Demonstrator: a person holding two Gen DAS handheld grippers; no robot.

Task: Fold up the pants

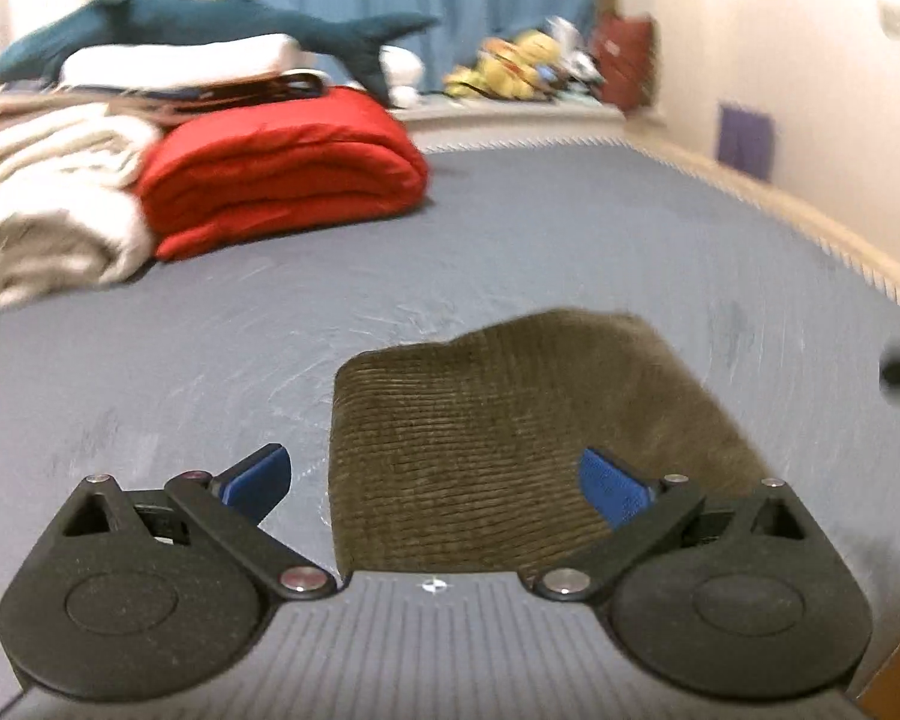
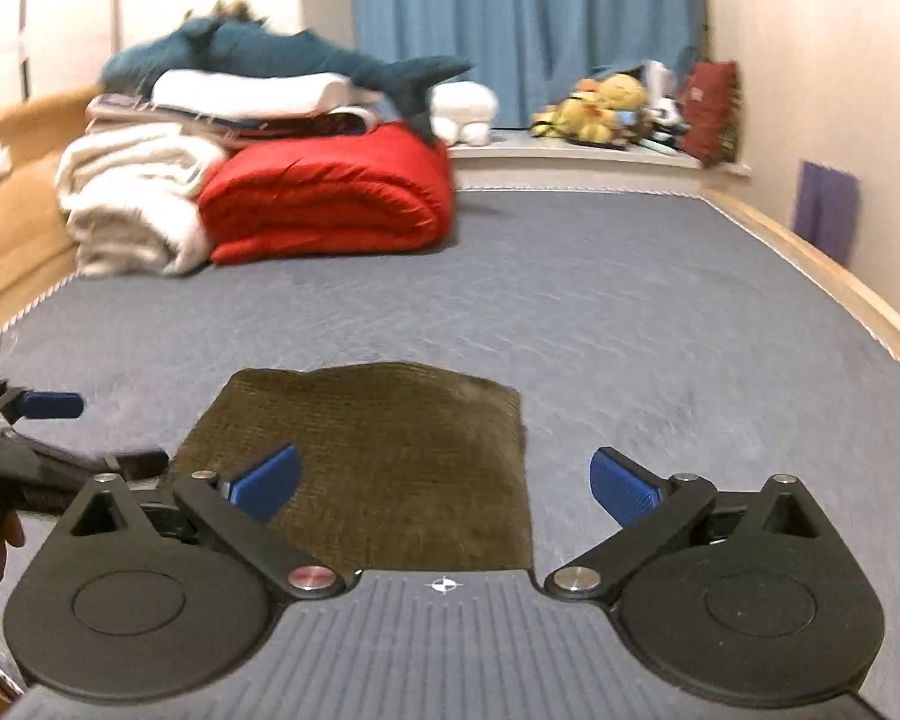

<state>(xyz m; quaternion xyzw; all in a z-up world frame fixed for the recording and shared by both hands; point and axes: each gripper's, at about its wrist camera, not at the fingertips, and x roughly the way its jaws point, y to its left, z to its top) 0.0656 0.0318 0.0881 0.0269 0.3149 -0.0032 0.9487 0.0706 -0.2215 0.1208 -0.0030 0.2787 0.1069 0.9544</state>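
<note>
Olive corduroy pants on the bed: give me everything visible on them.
The olive-brown ribbed corduroy pants are folded into a compact, roughly rectangular bundle lying flat on the grey-blue mattress. The far edge humps up slightly; the sides look straight. No waistband or leg ends show. Both the left gripper and right gripper are open, gripping nothing.

Each gripper, left (image 1: pixel 435 483) and right (image 2: pixel 444 486), has black rounded housings, black linkage arms with silver screws, blue finger pads (image 2: pixel 624 486), and a grey ribbed base bearing a crosshair mark.
</note>
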